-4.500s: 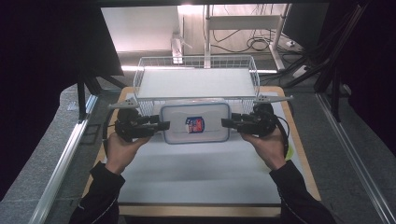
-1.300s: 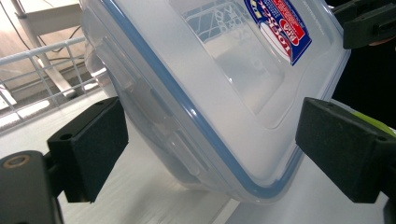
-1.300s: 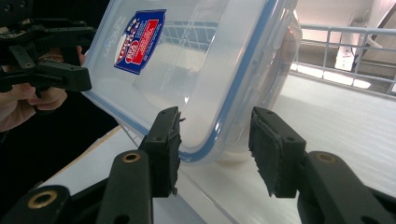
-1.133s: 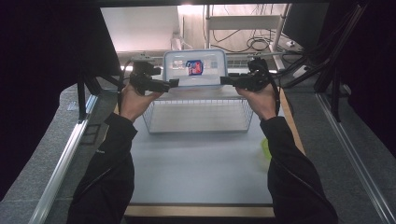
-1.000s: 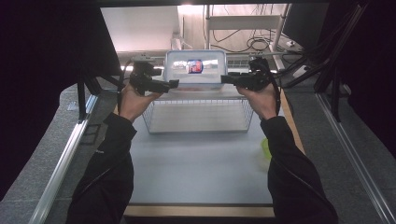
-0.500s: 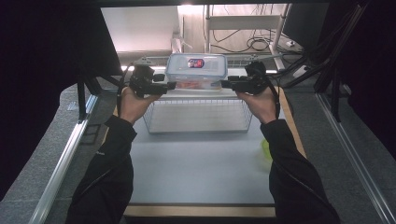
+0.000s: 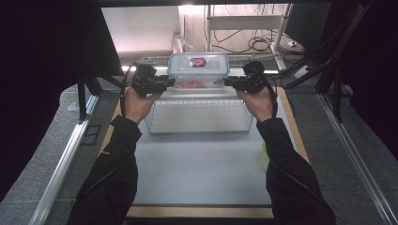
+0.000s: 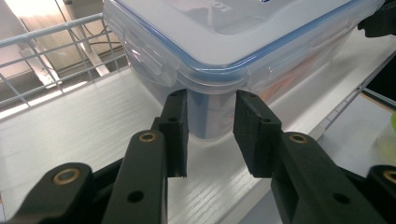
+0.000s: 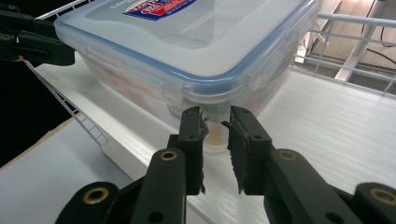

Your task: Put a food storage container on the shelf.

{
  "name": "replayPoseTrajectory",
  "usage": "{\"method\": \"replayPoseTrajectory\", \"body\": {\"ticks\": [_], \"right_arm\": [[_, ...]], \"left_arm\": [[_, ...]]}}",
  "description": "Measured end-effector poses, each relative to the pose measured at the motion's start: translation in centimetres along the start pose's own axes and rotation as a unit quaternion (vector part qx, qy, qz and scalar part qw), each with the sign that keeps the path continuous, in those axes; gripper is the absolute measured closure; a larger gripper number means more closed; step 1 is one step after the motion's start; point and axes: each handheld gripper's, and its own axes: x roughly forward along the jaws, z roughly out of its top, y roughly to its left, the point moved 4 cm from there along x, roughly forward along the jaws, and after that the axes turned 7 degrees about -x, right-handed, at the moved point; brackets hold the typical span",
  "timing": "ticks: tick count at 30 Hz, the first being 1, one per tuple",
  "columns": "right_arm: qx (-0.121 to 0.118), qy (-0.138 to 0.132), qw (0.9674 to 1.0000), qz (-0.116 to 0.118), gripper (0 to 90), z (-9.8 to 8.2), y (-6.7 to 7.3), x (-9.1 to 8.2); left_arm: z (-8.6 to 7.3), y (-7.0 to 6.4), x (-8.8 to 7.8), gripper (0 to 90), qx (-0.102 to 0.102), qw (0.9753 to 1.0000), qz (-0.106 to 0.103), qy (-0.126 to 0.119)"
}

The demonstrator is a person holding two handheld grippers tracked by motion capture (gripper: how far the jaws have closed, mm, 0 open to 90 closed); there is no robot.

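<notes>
High view: a clear plastic food box with a blue-edged lid stood on a white shelf at the far end of the surface, above a wire basket. The left gripper pointed at the box's left end and the right gripper at its right end, each carried by a hand reaching in from the near side.

Left gripper view: the left gripper had its two black jaws narrowly spread, their tips just short of the box corner, with a gap visible between the pads and the wall; nothing was pinched. The jaws had just been closing, with nothing between them. The box rested flat on the white shelf, near the wire rail at the left.

Right gripper view: the right gripper likewise had a narrow gap between its jaws, their tips just beside the box under its lid rim, clamping nothing. These jaws had also just been closing. The left gripper's jaws showed at the box's far end.
</notes>
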Motion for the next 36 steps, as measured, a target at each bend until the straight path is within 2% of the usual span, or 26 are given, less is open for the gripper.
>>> {"method": "replayPoseTrajectory", "body": {"ticks": [2, 7, 13, 17, 20, 23, 36], "right_arm": [[-0.004, -0.002, 1.0000, 0.000, 75.6, -0.1, 0.1, -0.2], [-0.025, -0.012, 0.9996, 0.007, 72.1, -0.3, 1.0, -1.0], [-0.042, -0.017, 0.9988, 0.017, 61.4, -0.9, 2.1, -2.0], [-0.048, -0.021, 0.9984, 0.021, 51.8, -1.8, 2.6, -2.5], [-0.054, -0.022, 0.9980, 0.024, 44.7, -2.5, 3.1, -2.7], [-0.067, -0.021, 0.9973, 0.023, 39.5, -3.3, 3.5, -3.0], [-0.085, -0.025, 0.9958, 0.020, 20.9, -6.9, 5.1, -4.0]], "left_arm": [[-0.2, -0.1, -0.2, 64.6, -0.003, 1.0000, -0.002, -0.007], [-0.7, -0.8, -1.0, 54.5, 0.000, 0.9996, -0.020, -0.020], [-1.9, -2.2, -2.1, 43.4, 0.016, 0.9988, -0.035, -0.029], [-3.1, -2.9, -2.6, 35.8, 0.025, 0.9976, -0.056, -0.032], [-4.1, -3.4, -2.8, 31.5, 0.040, 0.9973, -0.055, -0.028], [-5.3, -3.7, -3.1, 28.2, 0.045, 0.9971, -0.055, -0.025], [-9.7, -5.0, -4.7, 14.1, 0.046, 0.9969, -0.061, -0.018]]}}
